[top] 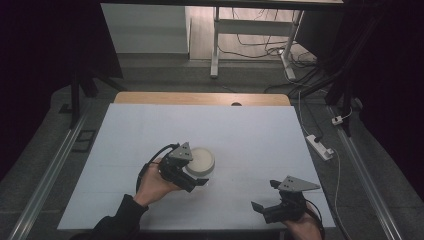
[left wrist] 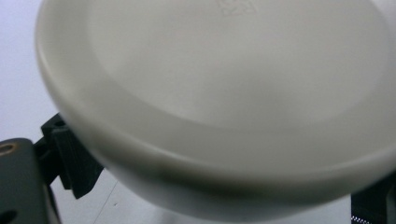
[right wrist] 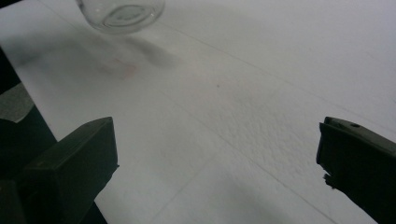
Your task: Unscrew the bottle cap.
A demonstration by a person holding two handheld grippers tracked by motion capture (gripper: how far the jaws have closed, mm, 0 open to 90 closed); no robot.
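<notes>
Left tongs (top: 196, 176) clamp an upright white-lidded jar (top: 201, 161), lid up; right tongs (top: 266, 196) gape empty.

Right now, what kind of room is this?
Probably a lab or workshop: a table under a white sheet, loose cables on the floor, and a power strip beside it.

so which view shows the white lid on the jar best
The high view: the whole round white lid shows, beside the left gripper. The left gripper view has it huge and blurred, cropped at the edges, between the jaws. The right gripper view catches just the jar's glass base at the top edge.
</notes>
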